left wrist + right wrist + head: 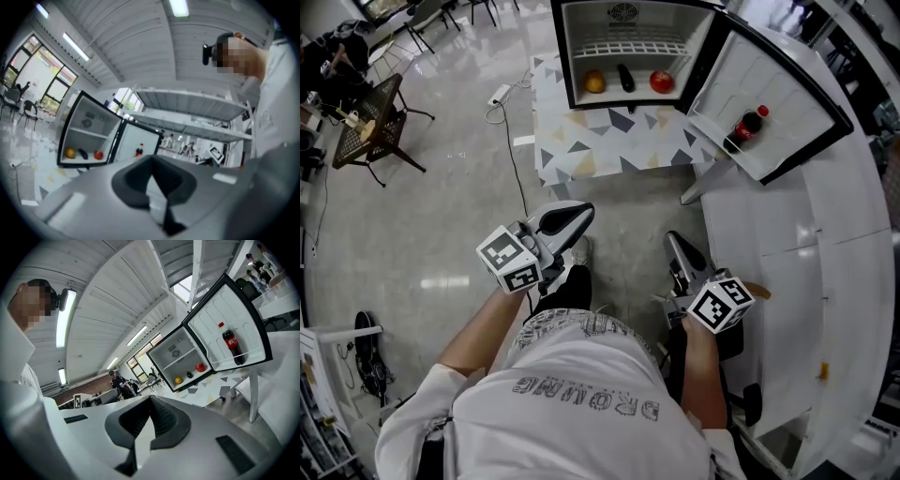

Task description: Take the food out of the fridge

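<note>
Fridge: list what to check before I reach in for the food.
1. The door of the fridge open: ok.
2. Food in view inside, orange fruit, dark piece, red fruit: ok.
3. The left gripper empty: ok.
4. The right gripper empty: ok.
5. The fingers apart for a grab: not ok, both pairs shut.
6. Grippers near the food: not ok, both far back by the person.
</note>
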Motion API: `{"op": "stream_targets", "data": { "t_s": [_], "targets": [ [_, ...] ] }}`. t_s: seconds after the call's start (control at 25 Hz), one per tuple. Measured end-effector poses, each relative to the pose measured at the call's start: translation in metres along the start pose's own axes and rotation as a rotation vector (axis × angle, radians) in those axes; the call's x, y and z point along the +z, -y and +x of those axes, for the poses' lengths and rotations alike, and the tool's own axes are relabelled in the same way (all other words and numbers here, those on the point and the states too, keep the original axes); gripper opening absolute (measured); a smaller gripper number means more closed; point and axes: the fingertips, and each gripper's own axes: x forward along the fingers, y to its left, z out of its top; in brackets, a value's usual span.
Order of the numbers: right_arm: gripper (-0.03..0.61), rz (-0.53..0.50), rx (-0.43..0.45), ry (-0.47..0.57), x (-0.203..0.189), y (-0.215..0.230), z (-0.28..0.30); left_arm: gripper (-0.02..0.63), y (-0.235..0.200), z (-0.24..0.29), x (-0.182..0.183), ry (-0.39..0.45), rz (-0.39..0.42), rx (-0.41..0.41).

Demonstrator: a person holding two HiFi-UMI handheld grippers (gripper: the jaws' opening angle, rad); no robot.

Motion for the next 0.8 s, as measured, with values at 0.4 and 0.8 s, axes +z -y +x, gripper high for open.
{"op": "stream_targets", "data": {
  "t_s": [0.4, 0.8],
  "targets": [
    [-0.011, 0.02, -0.017, -0.016, 0.025, 0.037, 0.079, 0.008, -0.086, 0.034, 0.009, -0.025, -0.026, -0.004],
    [-0.011, 0.031, -0.055, -0.037, 0.057, 0.064, 0.166, 0.008, -0.181, 0.06, 0.035, -0.037, -0.055, -0.012]
  ]
}}
